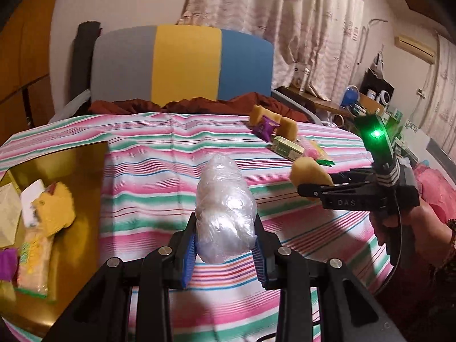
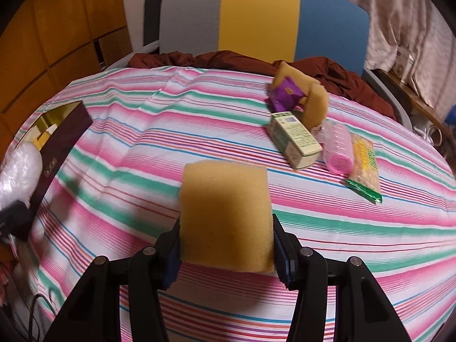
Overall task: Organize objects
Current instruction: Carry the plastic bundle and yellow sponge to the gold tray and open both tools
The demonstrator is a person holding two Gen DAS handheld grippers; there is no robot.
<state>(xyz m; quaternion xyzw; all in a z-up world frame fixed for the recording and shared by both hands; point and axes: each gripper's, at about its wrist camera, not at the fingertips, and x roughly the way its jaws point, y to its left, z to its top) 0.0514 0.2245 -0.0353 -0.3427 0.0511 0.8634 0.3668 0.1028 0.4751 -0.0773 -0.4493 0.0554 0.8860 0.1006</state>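
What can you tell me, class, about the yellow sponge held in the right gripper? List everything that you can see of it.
The sponge is a yellow-tan block of porous foam, roughly rectangular, with a rough, pitted top edge. It stands upright between the two fingers of the right gripper, whose blue pads press its sides. It is held above the striped cloth and touches nothing else. In the left wrist view it shows as a yellow lump at the gripper's tip.

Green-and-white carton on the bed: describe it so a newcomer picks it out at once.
Start at the striped bedspread in front of the grey, yellow and blue chair back. In the loose cluster at its far right lies the green-and-white carton, flat, between a purple packet and a pink ribbed roller. It is the only rigid printed box there.
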